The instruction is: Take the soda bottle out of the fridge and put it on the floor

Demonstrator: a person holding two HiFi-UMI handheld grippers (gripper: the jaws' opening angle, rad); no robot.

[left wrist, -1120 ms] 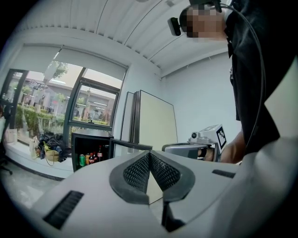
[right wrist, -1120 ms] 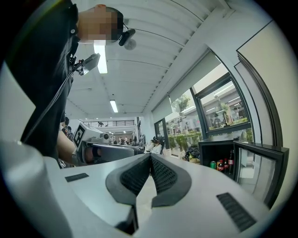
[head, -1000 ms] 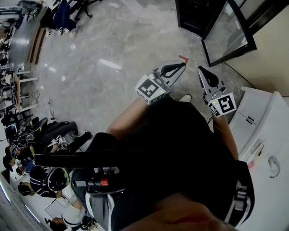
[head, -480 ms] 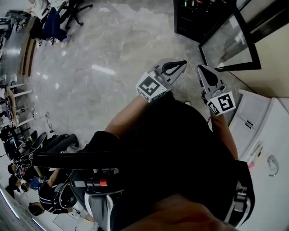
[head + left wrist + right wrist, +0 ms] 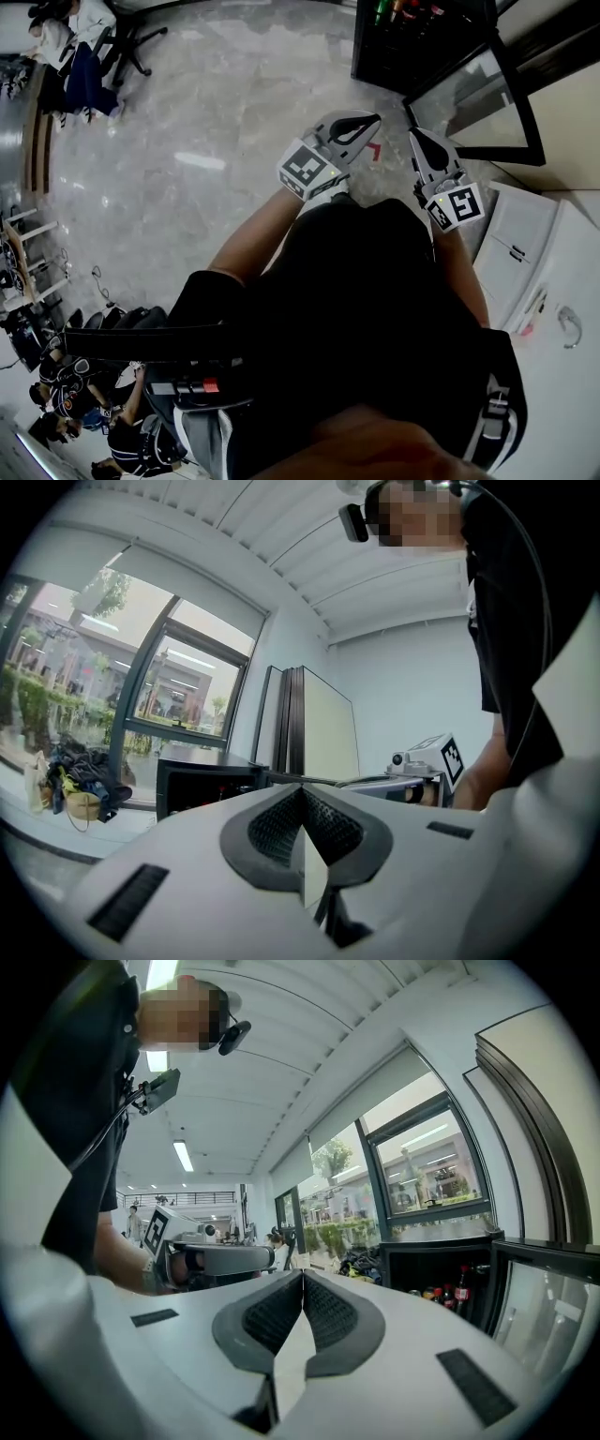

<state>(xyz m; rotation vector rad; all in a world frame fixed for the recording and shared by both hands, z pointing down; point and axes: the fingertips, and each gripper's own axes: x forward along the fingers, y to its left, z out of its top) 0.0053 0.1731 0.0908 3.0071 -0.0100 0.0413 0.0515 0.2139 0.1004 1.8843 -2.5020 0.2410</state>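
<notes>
Standing on grey marble floor [image 5: 187,122], facing small black fridge [image 5: 412,52] w/ glass door [image 5: 478,89] swung open to the right. Holding white two-jaw left gripper [image 5: 373,122] level, aimed at fridge. Jaws shut tight, ribbed black pads [image 5: 277,822] meeting at the tips, nothing btwn them. Same w/ white right gripper [image 5: 413,136], just beside it on the door side: jaws closed, empty. Short of fridge front w/ both, touching nothing. In right gripper view: dark soda bottle w/ red label [image 5: 462,1293] upright inside fridge, next to other small bottles [image 5: 439,1294], well apart from both grippers. White cabinet [image 5: 553,272] at far right of head view.
</notes>
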